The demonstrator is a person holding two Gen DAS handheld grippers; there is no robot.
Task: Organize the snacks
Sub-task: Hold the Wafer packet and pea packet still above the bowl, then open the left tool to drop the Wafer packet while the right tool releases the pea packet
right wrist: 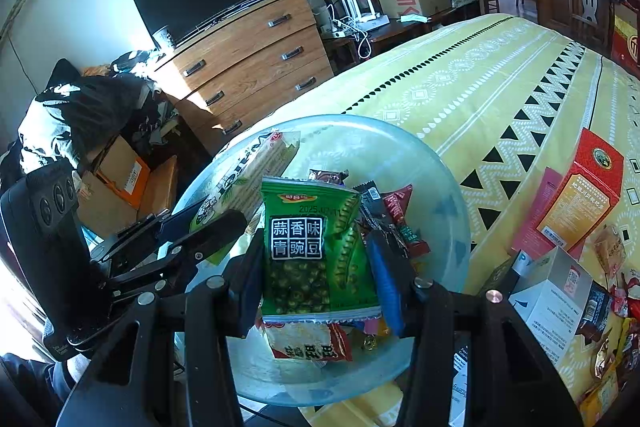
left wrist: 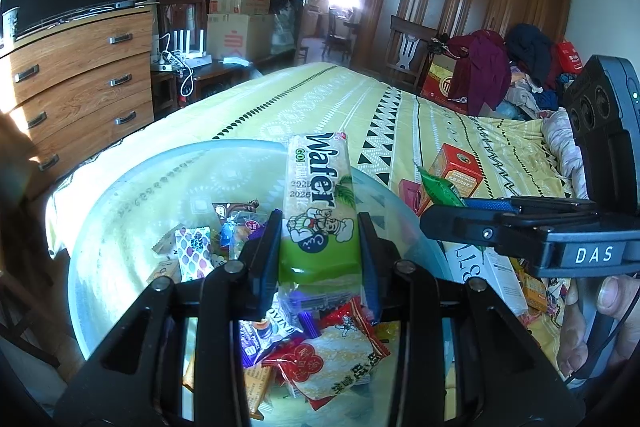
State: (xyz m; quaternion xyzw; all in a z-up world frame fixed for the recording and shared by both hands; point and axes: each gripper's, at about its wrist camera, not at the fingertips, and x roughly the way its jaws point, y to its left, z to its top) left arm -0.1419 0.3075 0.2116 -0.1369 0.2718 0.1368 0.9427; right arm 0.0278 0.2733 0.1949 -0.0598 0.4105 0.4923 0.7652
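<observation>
We take the round translucent pale-blue plastic bowl (right wrist: 448, 187) as our landmark: it sits on the yellow patterned bedspread (left wrist: 360, 99) at the near edge of the bed, and it is where the snacks are being gathered.

Our left tool (left wrist: 320, 251) pinches the long green-and-cream wafer packet (left wrist: 316, 195) by its lower end, so the packet stands up above the bowl's contents and leans out over its far rim. We judge this hold leaves the packet free to drop or be laid down among the small wrapped sweets (left wrist: 196, 251) already in the bowl.

Our right tool (right wrist: 316, 267) is pressed on both sides of the green foil pouch of garlic peas (right wrist: 308, 247), held upright over the bowl's middle, likely for the same reason.

Beside the bowl, further along the bed, the red-and-orange carton (right wrist: 580, 195) and white box (right wrist: 560, 303) lie among loose packets, apparently not yet sorted.
</observation>
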